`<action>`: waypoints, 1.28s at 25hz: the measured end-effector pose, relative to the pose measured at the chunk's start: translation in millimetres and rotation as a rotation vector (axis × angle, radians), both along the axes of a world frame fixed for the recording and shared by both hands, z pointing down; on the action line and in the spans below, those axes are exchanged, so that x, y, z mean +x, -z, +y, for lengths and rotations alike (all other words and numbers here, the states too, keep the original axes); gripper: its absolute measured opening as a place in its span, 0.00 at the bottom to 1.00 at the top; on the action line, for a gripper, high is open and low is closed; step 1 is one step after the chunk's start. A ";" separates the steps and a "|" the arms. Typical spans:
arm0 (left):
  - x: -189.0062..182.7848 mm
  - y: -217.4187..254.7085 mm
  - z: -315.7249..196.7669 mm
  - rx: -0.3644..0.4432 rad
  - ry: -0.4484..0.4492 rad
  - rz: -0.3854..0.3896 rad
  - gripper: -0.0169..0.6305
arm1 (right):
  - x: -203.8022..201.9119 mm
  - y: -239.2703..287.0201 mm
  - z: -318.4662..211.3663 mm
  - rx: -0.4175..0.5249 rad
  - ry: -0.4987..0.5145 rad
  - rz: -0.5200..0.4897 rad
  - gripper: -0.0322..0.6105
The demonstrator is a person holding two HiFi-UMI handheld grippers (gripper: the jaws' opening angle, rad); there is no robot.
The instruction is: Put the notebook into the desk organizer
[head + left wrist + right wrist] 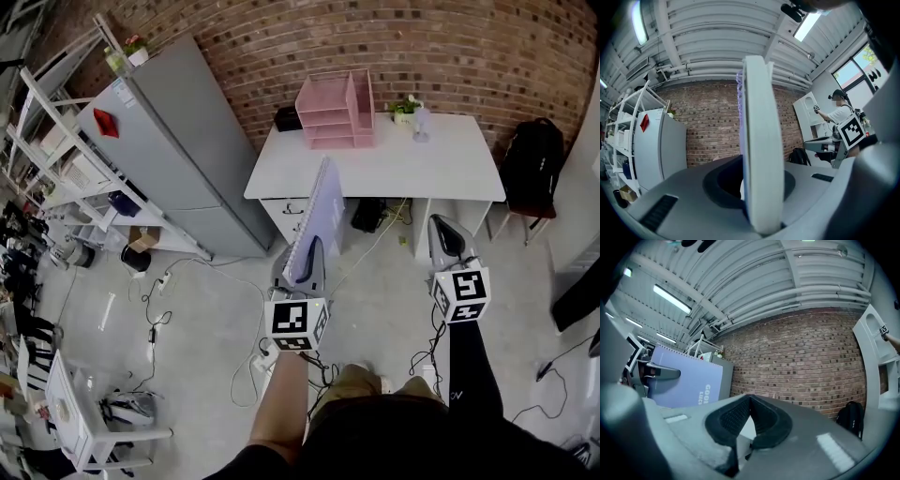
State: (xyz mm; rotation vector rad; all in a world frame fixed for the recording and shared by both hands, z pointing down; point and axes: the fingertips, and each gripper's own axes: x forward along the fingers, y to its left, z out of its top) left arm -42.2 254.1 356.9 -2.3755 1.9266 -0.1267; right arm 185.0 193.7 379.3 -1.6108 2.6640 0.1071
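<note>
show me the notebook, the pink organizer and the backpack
notebook (316, 220), head view, middle of its cover
pink organizer (326, 119), head view, front of its trays
backpack (532, 159), head view, middle of its front

Rough brick wall (450, 47), smooth matt white desk (375, 173), matt paper notebook (319, 216) cover.

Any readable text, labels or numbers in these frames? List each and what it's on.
"GOO" over "LUC": notebook cover, right gripper view; remaining letters hidden.
Red sticker on the fridge: too small to read.
Marker cubes: square patterns only, no letters.
</note>
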 end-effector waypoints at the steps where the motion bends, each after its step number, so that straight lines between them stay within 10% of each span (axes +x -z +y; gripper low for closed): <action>1: -1.8 -0.2 -4.1 0.001 0.003 0.000 0.10 | -1.9 -1.0 -4.6 -0.001 0.002 -0.005 0.05; 32: -123.4 -10.2 -319.5 0.000 -0.074 0.026 0.10 | -120.1 -0.7 -292.8 -0.005 -0.068 0.044 0.05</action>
